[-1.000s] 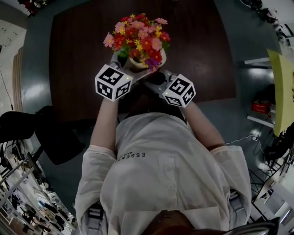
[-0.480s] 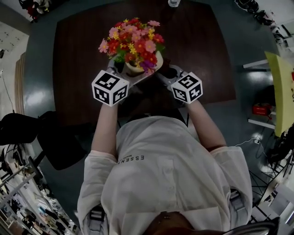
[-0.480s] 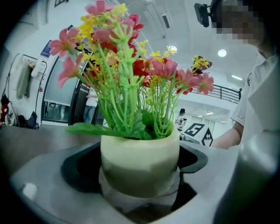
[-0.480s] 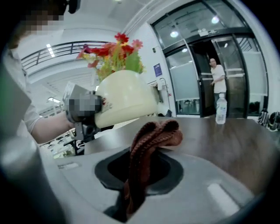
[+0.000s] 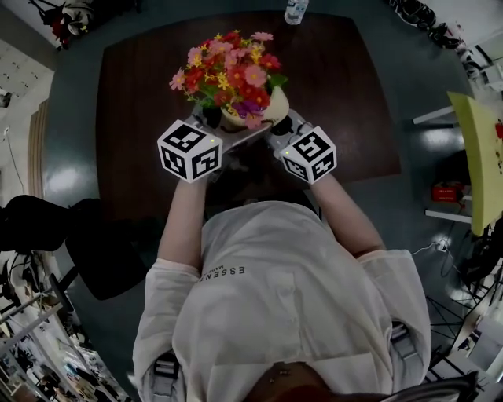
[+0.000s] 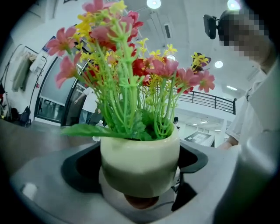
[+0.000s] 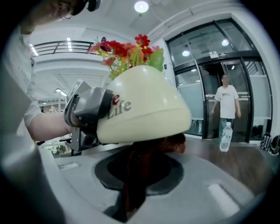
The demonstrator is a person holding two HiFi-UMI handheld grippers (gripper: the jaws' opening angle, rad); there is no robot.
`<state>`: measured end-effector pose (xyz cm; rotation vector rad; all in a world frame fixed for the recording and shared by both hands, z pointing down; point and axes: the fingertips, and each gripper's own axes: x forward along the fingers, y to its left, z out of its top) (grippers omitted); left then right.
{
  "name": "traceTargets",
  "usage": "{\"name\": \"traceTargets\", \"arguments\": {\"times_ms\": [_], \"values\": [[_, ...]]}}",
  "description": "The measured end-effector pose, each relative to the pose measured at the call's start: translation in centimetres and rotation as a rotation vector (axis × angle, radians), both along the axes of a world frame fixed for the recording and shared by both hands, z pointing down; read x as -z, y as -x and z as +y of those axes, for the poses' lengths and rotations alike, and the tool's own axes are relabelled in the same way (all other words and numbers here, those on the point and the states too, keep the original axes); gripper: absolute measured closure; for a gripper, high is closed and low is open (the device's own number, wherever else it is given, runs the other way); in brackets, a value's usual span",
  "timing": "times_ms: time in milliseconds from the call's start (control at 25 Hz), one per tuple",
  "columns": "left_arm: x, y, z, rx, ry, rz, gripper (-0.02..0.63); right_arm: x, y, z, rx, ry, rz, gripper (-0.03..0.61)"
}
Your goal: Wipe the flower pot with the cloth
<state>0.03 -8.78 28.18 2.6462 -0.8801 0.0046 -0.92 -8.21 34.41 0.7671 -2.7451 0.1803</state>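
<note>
Your left gripper [image 5: 209, 122] clamps the cream flower pot [image 6: 140, 159] by its sides, over the table [image 5: 134, 94] at your 12 o'clock. At the pot's 4 o'clock, your right gripper [image 5: 283, 132] is nearly closed, pinching a dark red cloth [image 7: 133, 175] whose bunched top touches the pot's underside.

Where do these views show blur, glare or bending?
Head view: dim, dark brown wooden table edges bow. Left gripper view: cream ceramic flower pot soft, ceiling lamps flare. Right gripper view: dark red cloth blurred, door frames curve.
</note>
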Motion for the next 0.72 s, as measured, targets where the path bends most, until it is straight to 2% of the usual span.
{"name": "traceTargets", "arguments": {"times_ms": [120,320,560,640,720], "values": [[0.9,-0.2,0.1,-0.003,-0.008,0.017,0.069,0.6,1.1,1.1,0.047,-0.007,0.006,0.529],[1.1,0.3,0.0,0.001,-0.027,-0.001,0.069,0.6,2.6,3.6,0.167,-0.020,0.020,0.529],[-0.1,1.0,0.0,0.035,-0.017,-0.026,0.069,-0.1,1.1,6.3,0.260,0.010,-0.013,0.529],[-0.6,1.6,-0.4,0.054,-0.012,-0.048,0.069,-0.1,0.0,6.3,0.256,0.030,-0.054,0.529],[-1.2,2.3,-0.7,0.071,-0.008,-0.067,0.069,-0.1,-1.7,5.2,0.198,0.058,-0.098,0.529]]}}
